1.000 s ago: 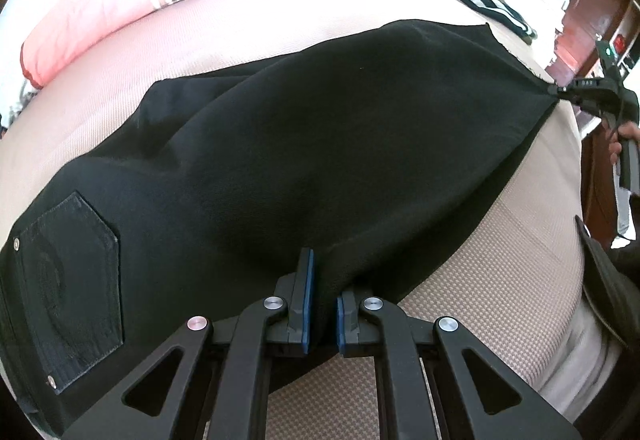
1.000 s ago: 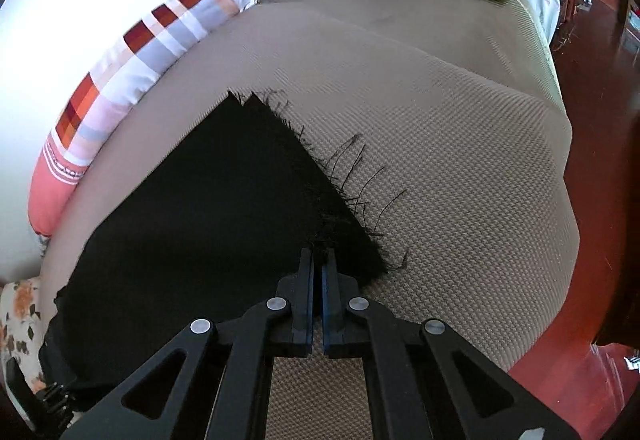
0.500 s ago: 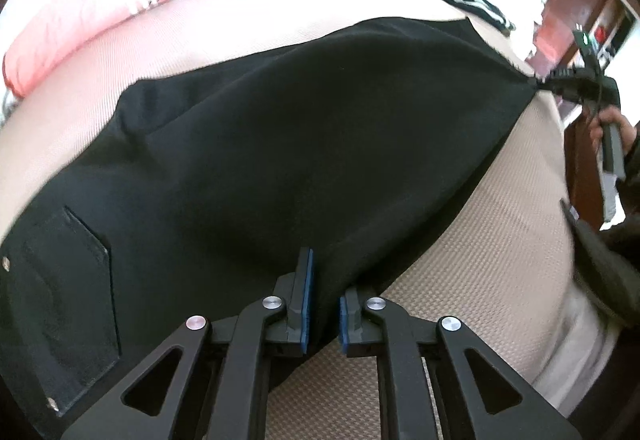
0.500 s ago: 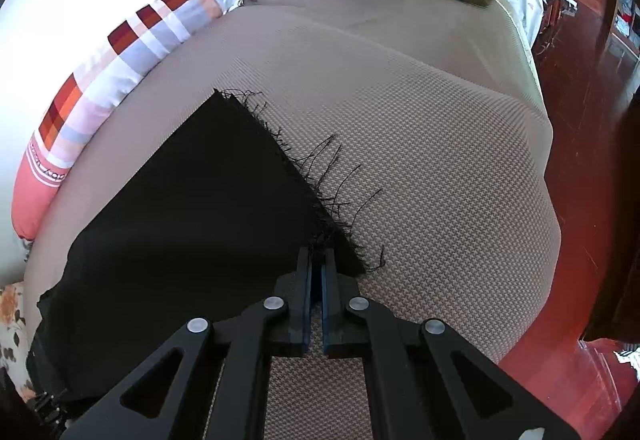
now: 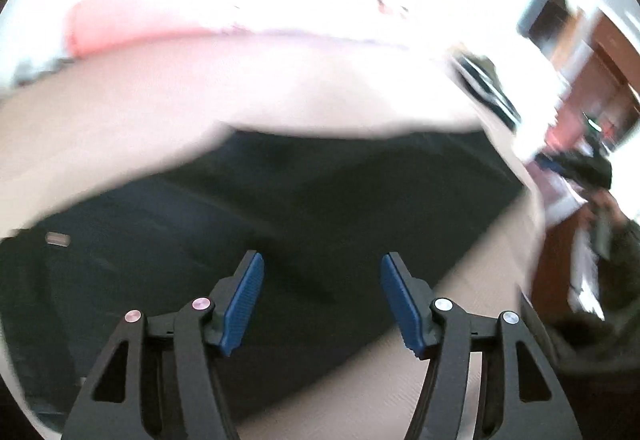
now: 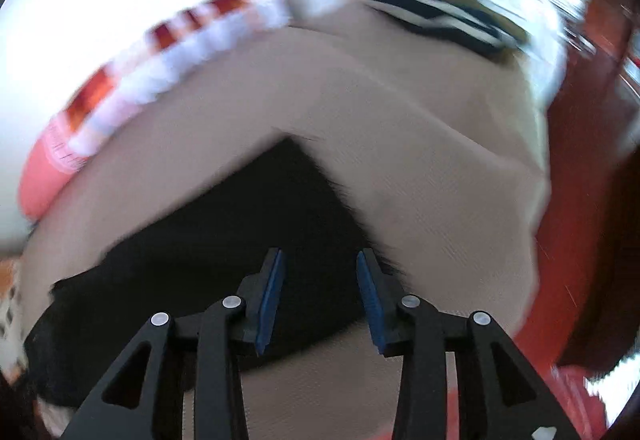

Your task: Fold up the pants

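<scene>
The black pants lie flat on the beige bed cover, folded lengthwise. My left gripper is open above the near edge of the pants, holding nothing. My right gripper is open over the frayed leg end of the pants, holding nothing. The right gripper also shows blurred at the far right of the left wrist view. Both views are motion-blurred.
A pink and red checked pillow lies along the far side of the bed. A striped folded garment lies at the far end. The bed edge drops to a red-brown floor on the right.
Both grippers have opened and let go of the pants, which now lie on the bed. Both cameras have pulled back and up, blurring the views.
</scene>
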`<state>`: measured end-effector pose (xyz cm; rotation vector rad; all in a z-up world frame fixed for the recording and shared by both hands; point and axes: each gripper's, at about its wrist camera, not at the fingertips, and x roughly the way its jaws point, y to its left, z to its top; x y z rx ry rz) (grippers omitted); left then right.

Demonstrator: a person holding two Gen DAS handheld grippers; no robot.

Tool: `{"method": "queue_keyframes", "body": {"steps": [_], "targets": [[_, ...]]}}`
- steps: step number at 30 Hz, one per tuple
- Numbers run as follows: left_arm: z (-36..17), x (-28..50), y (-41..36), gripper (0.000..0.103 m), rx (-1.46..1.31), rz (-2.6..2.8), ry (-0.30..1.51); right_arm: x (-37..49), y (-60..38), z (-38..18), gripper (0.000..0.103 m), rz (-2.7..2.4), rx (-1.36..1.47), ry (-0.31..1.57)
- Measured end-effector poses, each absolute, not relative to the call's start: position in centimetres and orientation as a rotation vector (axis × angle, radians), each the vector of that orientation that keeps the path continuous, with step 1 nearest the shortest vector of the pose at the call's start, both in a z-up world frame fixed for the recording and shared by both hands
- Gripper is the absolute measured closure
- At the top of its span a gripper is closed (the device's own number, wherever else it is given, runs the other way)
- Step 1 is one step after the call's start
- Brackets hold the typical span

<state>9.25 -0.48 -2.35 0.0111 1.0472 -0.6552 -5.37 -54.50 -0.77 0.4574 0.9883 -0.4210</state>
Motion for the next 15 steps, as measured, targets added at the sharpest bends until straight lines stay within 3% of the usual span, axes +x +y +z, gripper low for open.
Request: {"method": "queue_keyframes", "body": {"steps": [5, 15], "targets": [[-2.9, 13.0, 4.7, 0.040, -0.080, -0.398, 1.018, 3.9, -45.3, -0.2, 0.066, 0.041, 0.358, 1.066], [-6.5, 14.0, 11.2, 0.041, -0.183, -0.241, 1.083, 19.4, -23.5, -5.8, 0.066, 0.802, 0.063, 1.321]]}}
